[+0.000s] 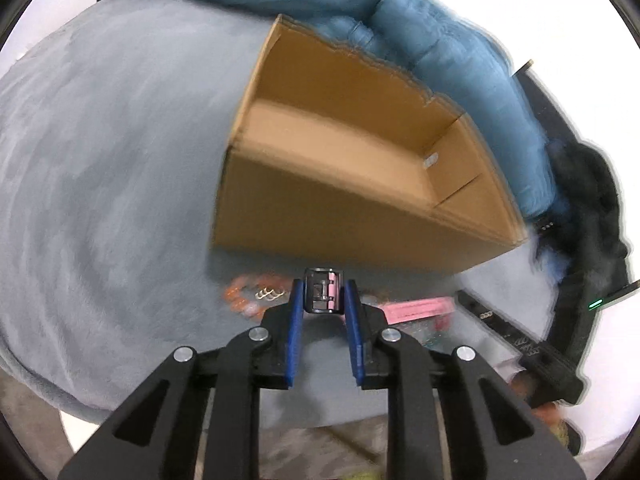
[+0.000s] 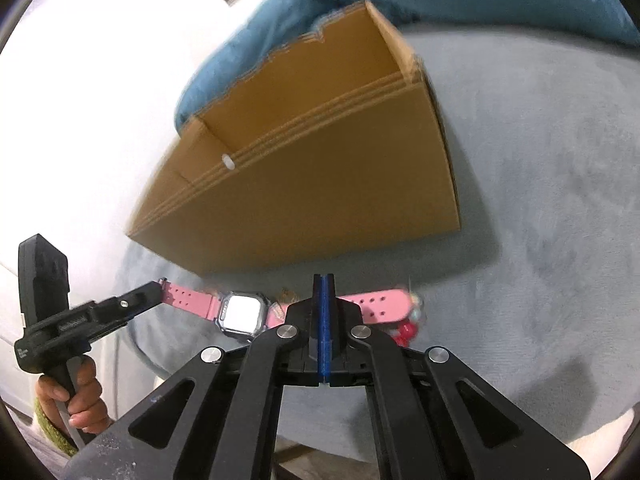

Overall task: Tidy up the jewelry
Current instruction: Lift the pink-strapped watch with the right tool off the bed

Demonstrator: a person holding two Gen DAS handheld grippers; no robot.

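- The watch (image 2: pixel 239 314), pink strap and square face, hangs stretched just in front of the box (image 2: pixel 304 184), below its near wall and above the grey cushion (image 2: pixel 540 200).
- Left of the box's near corner, the left hand-held gripper (image 2: pixel 158 290) pinches the buckle end of the strap; in its own view that buckle (image 1: pixel 323 290) sits between the blue pads (image 1: pixel 297 320), the jaws narrow around it.
- At the middle of the box's near wall, the right hand-held gripper (image 2: pixel 324 300) is pressed flat shut on the other half of the strap.
- Handling, as a judgement: the strap looks soft and floppy, the watch light, the face stiff and scratchable; gripping both strap ends keeps it from sagging, and the glass is best left alone.
- Only the left view shows the box's bare inside, plus orange beads (image 1: pixel 240 294) and small rings (image 1: pixel 270 293) lying left of the buckle.
- Only the right view shows the whole watch, the person's hand (image 2: pixel 76 396), and a red trinket (image 2: pixel 406 332) right of the strap.
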